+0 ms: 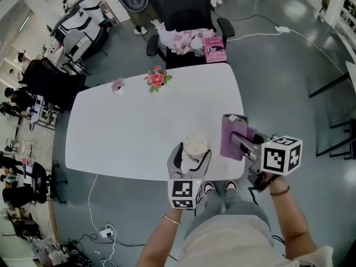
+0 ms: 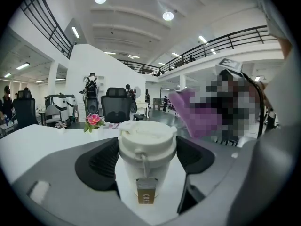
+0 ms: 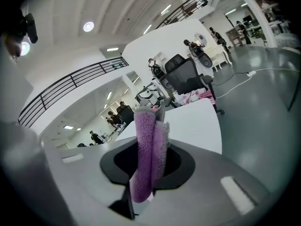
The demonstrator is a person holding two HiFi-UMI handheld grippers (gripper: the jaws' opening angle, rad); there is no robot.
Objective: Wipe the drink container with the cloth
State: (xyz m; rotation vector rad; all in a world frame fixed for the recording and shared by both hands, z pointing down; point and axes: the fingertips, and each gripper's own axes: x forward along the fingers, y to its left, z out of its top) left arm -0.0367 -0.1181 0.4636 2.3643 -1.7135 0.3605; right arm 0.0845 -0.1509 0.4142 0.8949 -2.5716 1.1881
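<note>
A cream takeaway coffee cup (image 1: 196,147) with a lid stands near the front edge of the white table (image 1: 133,127). My left gripper (image 1: 191,159) is shut on the cup; in the left gripper view the cup (image 2: 146,161) sits between both black pads, a small label hanging down its front. My right gripper (image 1: 238,141) is shut on a folded purple cloth (image 1: 232,136), held just right of the cup and apart from it. The cloth (image 3: 148,152) stands upright between the jaws in the right gripper view and shows as a purple shape (image 2: 190,112) in the left gripper view.
A small pink flower arrangement (image 1: 157,79) and a smaller pale one (image 1: 117,84) sit at the table's far side. Behind it stands a black office chair (image 1: 186,15) holding cloth and a pink book (image 1: 214,49). The person's legs and shoes (image 1: 218,188) are below the front edge.
</note>
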